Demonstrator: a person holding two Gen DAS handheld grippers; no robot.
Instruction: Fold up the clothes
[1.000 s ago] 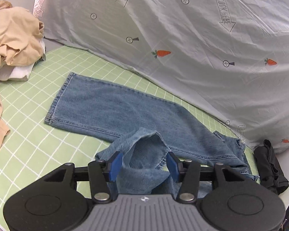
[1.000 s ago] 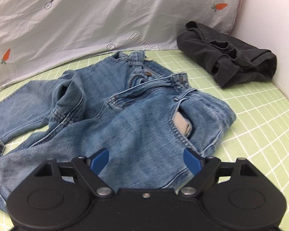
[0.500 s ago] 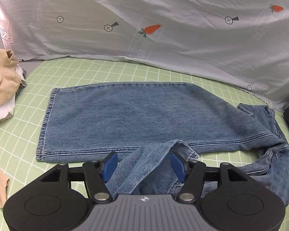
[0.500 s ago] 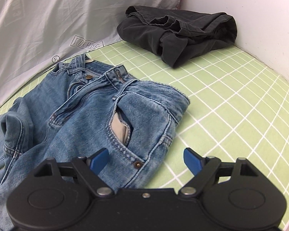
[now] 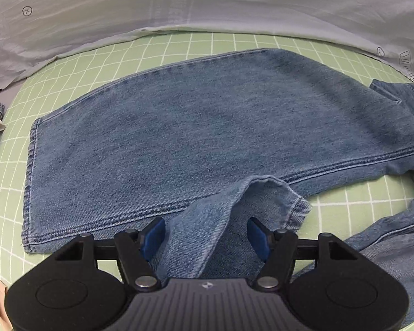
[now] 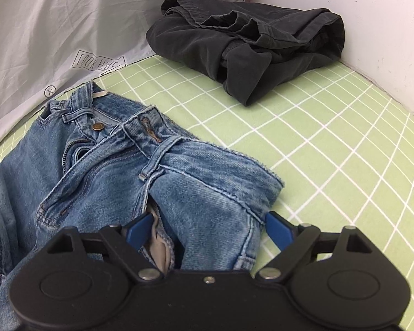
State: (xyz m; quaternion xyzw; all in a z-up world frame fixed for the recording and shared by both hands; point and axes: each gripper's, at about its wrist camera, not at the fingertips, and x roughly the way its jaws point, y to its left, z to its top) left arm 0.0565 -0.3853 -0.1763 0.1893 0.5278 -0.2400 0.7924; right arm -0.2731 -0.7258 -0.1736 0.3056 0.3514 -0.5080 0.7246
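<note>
Since half a second ago both grippers have closed in on the one pair of blue jeans (image 5: 207,127): the flat leg now fills more of the left wrist view, and in the right wrist view the waistband corner that lay ahead of the fingers now sits between them. One left gripper (image 5: 206,236) hangs low over the raised hem of the second leg, its two blue fingers (image 5: 153,235) spread wide with that bunched denim standing between them; whether the pads press the cloth cannot be told, and a gap shows on each side. Just ahead of this gripper the other leg lies flat across the green checked sheet (image 5: 179,49), its hem to the gripper's left and the seat end to its right. One right gripper (image 6: 209,229) is likewise wide open, its fingers straddling the frayed waistband corner beside the open front pocket, holding nothing firmly that can be seen. Ahead and to the left of it lie the fly and one brass button. One folded black garment (image 6: 245,41) rests well ahead, slightly right, against the white wall (image 6: 372,13). One pale carrot-print cloth (image 6: 55,22) hangs ahead-left of that gripper.
</note>
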